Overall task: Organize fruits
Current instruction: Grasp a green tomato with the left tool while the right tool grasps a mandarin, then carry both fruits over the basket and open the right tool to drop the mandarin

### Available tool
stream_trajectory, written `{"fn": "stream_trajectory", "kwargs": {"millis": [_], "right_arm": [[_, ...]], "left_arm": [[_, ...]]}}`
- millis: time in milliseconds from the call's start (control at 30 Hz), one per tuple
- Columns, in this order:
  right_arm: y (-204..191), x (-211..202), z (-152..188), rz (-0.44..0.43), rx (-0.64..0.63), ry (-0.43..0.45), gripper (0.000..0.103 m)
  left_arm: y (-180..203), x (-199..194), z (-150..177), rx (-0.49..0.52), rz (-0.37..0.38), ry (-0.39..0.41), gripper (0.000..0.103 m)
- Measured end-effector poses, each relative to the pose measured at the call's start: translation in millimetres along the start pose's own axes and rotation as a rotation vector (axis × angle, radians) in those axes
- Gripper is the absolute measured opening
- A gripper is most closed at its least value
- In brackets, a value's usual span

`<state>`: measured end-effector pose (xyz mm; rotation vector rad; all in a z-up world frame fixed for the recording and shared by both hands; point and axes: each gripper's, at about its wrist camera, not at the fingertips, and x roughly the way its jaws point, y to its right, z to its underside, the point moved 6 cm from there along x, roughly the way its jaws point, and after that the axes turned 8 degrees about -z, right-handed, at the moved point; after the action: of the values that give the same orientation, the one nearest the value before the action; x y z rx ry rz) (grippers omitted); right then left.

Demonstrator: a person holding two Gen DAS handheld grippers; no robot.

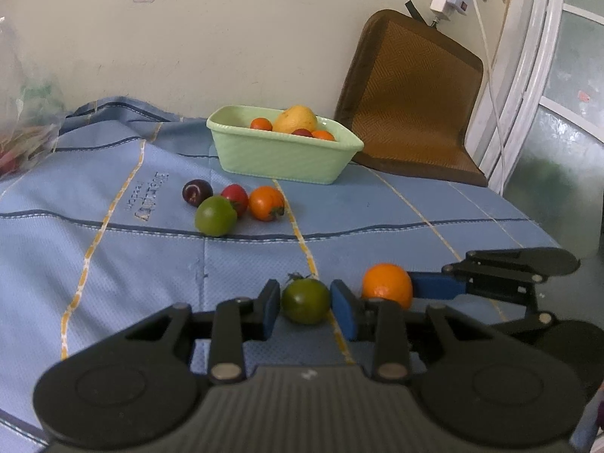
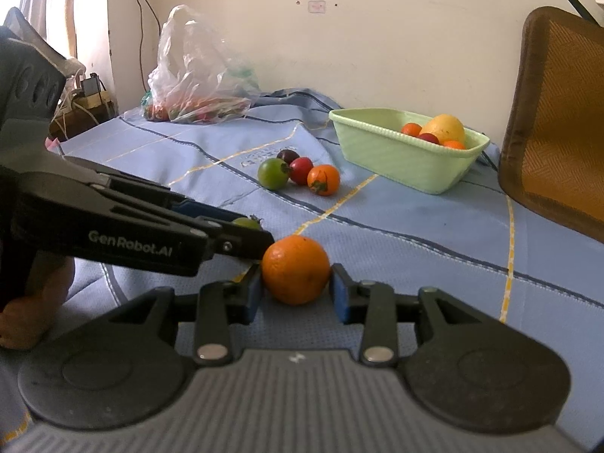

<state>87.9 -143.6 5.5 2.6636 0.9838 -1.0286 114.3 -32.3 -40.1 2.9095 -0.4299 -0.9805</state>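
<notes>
Right wrist: orange (image 2: 295, 270) sits between right tongs (image 2: 296, 296).

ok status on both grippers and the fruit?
Left gripper open around green tomato. Right gripper open around orange. Both fruits on the cloth. Basket path has four loose fruits to the side.

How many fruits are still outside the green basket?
6: a cluster of four (purple, red, green, orange), green tomato between left fingers, orange between right fingers.
</notes>
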Motion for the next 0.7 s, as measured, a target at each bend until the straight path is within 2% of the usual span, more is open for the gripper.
{"fn": "stream_trajectory", "kwargs": {"millis": [300, 433, 500, 700], "right_arm": [[4.2, -1.2, -1.8, -0.009, 0.041, 0.019, 0.039], [14.5, -6.7, -9.4, -0.026, 0.093, 0.069, 0.039], [24.5, -9.3, -19.8, -0.026, 0.118, 0.103, 0.039], [71.2, -6.9, -68.4, 0.053, 0.144, 0.227, 0.039]], "left_arm": [[-2.9, 0.5, -1.9, -0.019, 0.013, -0.004, 0.029], [-8.5, 3.7, -13.6, -0.085, 0.089, -0.022, 0.029], [-11.7, 3.5, -32.1, -0.11, 0.115, 0.001, 0.029], [-18.6, 19.2, -113.5, -0.13, 0.17, 0.089, 0.029]]}}
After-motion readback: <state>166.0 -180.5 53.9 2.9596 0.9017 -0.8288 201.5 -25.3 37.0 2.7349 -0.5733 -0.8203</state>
